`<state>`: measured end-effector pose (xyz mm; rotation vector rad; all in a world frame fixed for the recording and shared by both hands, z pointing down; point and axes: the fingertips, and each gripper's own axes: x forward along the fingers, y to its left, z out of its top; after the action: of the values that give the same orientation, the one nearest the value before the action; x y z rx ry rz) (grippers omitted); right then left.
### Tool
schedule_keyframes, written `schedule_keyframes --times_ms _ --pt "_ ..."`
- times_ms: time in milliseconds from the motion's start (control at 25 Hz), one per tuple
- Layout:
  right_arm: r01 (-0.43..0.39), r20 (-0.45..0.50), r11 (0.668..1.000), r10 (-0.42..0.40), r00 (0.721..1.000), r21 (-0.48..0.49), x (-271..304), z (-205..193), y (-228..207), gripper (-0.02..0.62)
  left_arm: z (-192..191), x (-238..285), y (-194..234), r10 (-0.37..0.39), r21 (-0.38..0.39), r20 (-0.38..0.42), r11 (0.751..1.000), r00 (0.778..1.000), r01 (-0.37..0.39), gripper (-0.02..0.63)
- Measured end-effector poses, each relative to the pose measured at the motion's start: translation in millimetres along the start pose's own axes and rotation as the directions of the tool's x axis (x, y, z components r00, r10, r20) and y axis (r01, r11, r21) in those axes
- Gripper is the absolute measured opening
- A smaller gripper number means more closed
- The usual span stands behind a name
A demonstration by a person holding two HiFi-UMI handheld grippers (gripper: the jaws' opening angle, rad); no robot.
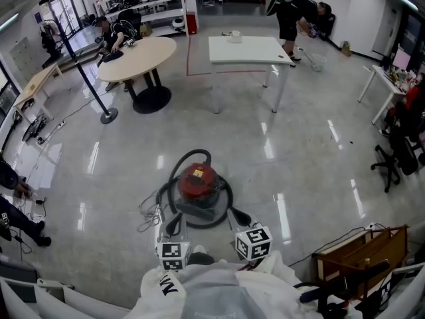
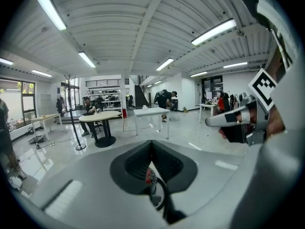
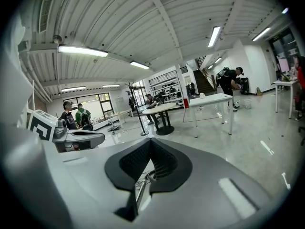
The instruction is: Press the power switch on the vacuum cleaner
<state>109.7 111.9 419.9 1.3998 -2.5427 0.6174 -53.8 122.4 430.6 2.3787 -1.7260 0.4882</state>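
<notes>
Vacuum (image 1: 198,185): squat drum, red dome on a grey base, standing on the glossy floor (image 1: 299,151) just ahead of both grippers. Hose (image 1: 188,158) looped up and round it. Cable (image 1: 147,216) in a tangle at its left.

Switch not made out, too small; probably somewhere on the red dome. Shell likely hard, stiff plastic. Probably heavy enough to stay put under a downward press, but might slide or roll on that slick floor if shoved sideways. No need to take hold; one tip on the switch, pressed straight down, should do. Hose looks soft and springy, best kept clear of.

Left gripper (image 1: 174,226): near side of vacuum, to its left, apart from it. Jaws clenched tip to tip, nothing between.

Right gripper (image 1: 240,216): near side, to its right, close by the hose ring. Likewise closed and empty.

Closed tips should serve as a blunt poker.

Well beyond the vacuum: round table (image 1: 136,55) far left, white table (image 1: 249,48) straight behind.
</notes>
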Motion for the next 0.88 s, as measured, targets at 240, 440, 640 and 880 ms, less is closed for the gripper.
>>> schedule_keyframes --times_ms 240,440,640,880 --pt "-0.011 -0.032 1.000 0.010 0.999 -0.004 9 -7 5 0.000 -8 -1 7 0.012 -0.023 -0.016 1.000 1.000 -0.012 0.000" --pt "-0.011 -0.050 1.000 0.011 0.999 -0.004 24 -9 5 0.000 -15 8 15 0.004 -0.031 -0.035 1.000 0.999 -0.005 0.000" --pt "-0.008 -0.057 1.000 0.008 0.998 -0.003 41 -1 7 0.000 -7 21 30 -0.005 -0.026 -0.041 1.000 0.999 0.004 0.000" --pt "0.003 -0.064 1.000 -0.003 0.998 -0.005 61 6 8 0.000 -5 38 46 -0.018 -0.024 -0.044 1.000 0.999 0.017 0.000"
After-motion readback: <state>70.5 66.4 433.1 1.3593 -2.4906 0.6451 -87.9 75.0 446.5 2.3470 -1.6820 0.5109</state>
